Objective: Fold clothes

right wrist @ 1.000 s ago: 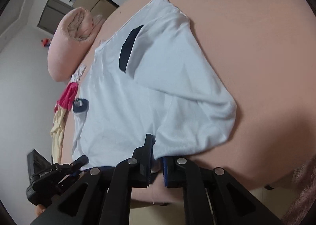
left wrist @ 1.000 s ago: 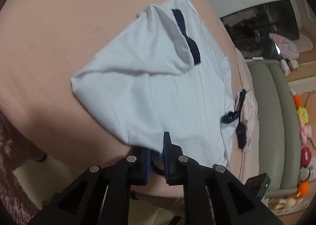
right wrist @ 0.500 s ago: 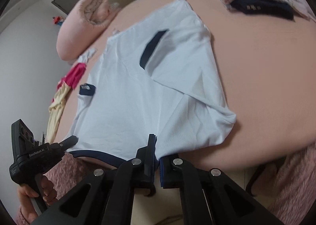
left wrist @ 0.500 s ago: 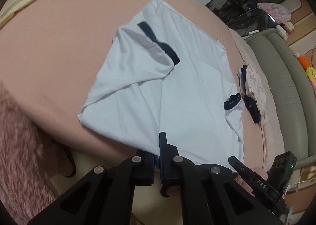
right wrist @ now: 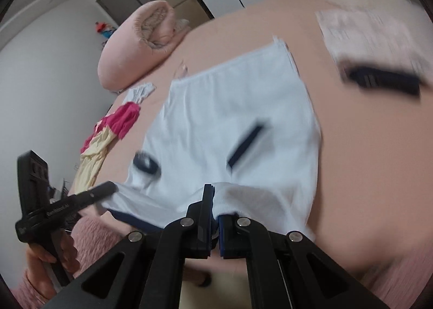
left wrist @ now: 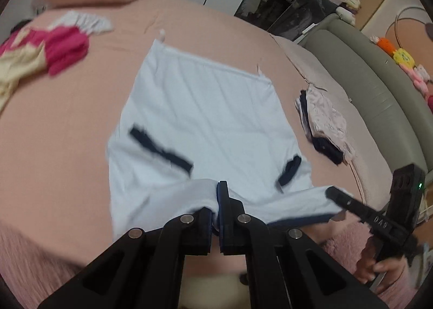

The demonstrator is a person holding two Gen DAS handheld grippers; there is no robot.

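Observation:
A pale blue T-shirt with navy sleeve bands lies on the pink bed, its sleeves folded inward. It also shows in the right wrist view. My left gripper is shut on the shirt's near edge, lifted off the bed. My right gripper is shut on the same near edge further along. Each gripper shows in the other's view, the right one and the left one, both pinching the navy-trimmed edge.
A pink and yellow garment lies at the far left. A folded pale garment over a dark one lies to the right. A rolled pink duvet sits at the head of the bed. A grey-green sofa stands on the right.
Both grippers have swung round to face along the shirt and lifted its near edge up and forward over the body. The views are blurred by the motion.

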